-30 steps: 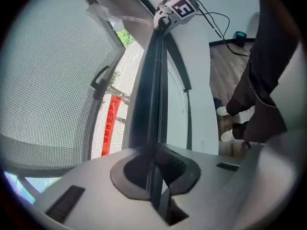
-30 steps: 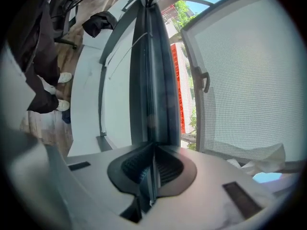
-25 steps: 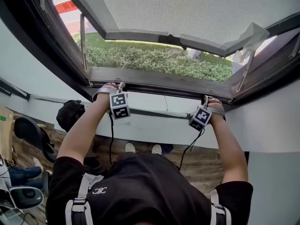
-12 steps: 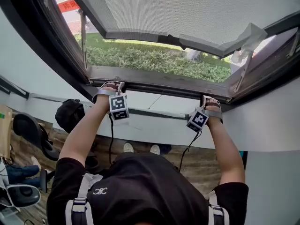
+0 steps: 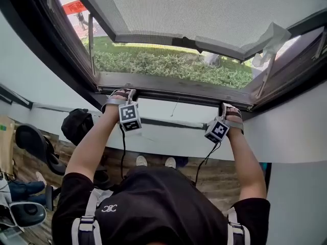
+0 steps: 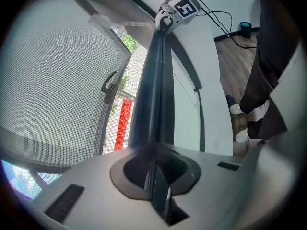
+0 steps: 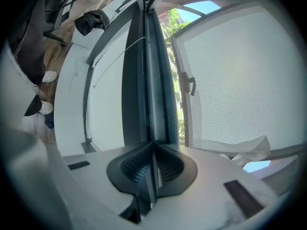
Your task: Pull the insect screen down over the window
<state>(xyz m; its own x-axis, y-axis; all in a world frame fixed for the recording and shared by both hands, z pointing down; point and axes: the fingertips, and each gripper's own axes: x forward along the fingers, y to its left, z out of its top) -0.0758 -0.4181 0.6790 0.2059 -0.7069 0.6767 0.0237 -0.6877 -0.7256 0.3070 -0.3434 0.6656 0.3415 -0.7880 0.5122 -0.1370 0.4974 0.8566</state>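
Hardly any change: left claw (image 6: 156,176) and right claw (image 7: 152,174) parked at sill (image 5: 176,112), both clamped on bar (image 6: 153,104), bar low against sill. Right jaws just eased slightly. Pull-down likely finished, release next.

Insect screen's dark bar (image 5: 173,88) lies level along the lower frame of the window (image 5: 59,55); my left gripper (image 5: 130,92) and right gripper (image 5: 224,106) pinch it.

Right gripper (image 7: 153,157) pinching dark bar (image 7: 144,80), jaws just easing apart, mesh panel (image 7: 230,80) at right
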